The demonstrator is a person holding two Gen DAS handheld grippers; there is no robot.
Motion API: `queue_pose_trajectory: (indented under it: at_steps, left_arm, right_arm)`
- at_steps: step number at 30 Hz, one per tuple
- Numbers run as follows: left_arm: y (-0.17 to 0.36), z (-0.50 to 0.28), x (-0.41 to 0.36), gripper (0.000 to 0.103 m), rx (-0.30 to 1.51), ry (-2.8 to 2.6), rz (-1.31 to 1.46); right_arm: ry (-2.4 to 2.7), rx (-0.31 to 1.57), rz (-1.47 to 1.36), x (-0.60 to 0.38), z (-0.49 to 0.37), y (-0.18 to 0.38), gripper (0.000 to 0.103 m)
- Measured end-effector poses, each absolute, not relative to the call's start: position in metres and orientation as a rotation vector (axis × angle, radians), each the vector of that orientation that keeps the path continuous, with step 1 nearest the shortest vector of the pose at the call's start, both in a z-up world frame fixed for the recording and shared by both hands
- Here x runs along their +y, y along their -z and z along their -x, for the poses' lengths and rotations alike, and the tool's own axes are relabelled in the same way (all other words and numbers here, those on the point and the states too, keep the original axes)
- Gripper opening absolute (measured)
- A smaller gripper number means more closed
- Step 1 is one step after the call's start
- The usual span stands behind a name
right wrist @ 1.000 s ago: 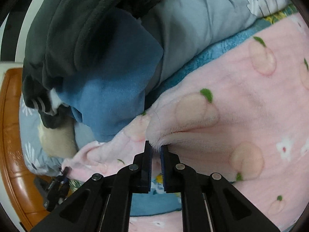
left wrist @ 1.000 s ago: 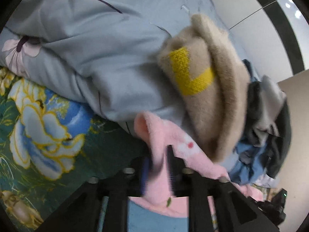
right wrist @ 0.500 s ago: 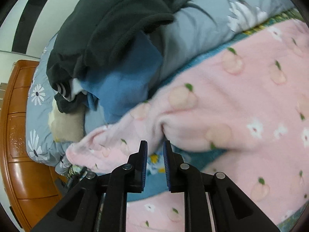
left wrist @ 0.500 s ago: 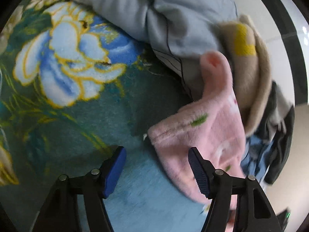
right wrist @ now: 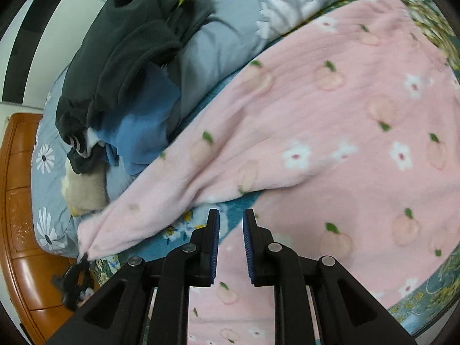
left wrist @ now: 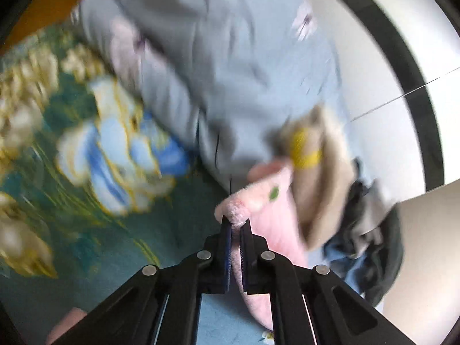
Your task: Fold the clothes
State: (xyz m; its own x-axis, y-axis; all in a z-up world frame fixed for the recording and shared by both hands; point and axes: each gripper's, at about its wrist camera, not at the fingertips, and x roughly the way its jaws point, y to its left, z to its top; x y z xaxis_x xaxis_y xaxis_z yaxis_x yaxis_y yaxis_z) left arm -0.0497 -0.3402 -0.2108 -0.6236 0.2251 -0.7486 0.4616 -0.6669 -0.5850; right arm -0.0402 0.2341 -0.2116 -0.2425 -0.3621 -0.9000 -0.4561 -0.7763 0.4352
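Observation:
A pink fleece garment (right wrist: 330, 115) printed with peaches and white flowers lies spread over the bed. Its long sleeve (right wrist: 161, 195) stretches toward the lower left. In the left wrist view my left gripper (left wrist: 236, 224) is shut on the fluffy end of that pink sleeve (left wrist: 273, 215), which bulges out just above the tips. This view is blurred by motion. My right gripper (right wrist: 231, 218) hovers above the garment between sleeve and body. Its jaws stand slightly apart with only the teal bedspread (right wrist: 230, 207) showing in the gap.
Against the grey-blue floral quilt (left wrist: 230, 57) sits a pile of clothes: a dark grey fleece (right wrist: 129, 43), a blue garment (right wrist: 138, 126) and a beige knit with yellow marks (left wrist: 316, 172). A wooden headboard (right wrist: 20, 201) stands at the left, with a white wall behind.
My left gripper, open half a second ago over the sleeve end, has shut on it and swung round. My right gripper let go of the pink fold and pulled back, upward.

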Motion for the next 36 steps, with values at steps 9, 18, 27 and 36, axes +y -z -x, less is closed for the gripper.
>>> queue_pose_trajectory:
  at_steps: [9,18,27,36]
  left_arm:
    - [0.292,0.052,-0.371,0.006,1.050,2.209,-1.580]
    - [0.268,0.029,-0.359,0.006,0.927,2.233,-1.610]
    - [0.255,0.013,-0.367,0.041,0.861,2.339,-1.708]
    - [0.264,0.133,-0.339,0.066,0.461,2.508,-1.811]
  right_arm:
    - [-2.124,1.056,1.903,0.253,0.015,0.224,0.016]
    - [-2.113,1.085,1.911,0.254,0.009,0.226,0.016]
    - [-2.156,1.048,1.953,0.241,0.023,0.226,0.016]
    - [-2.144,1.044,2.030,0.212,0.045,0.247,0.016]
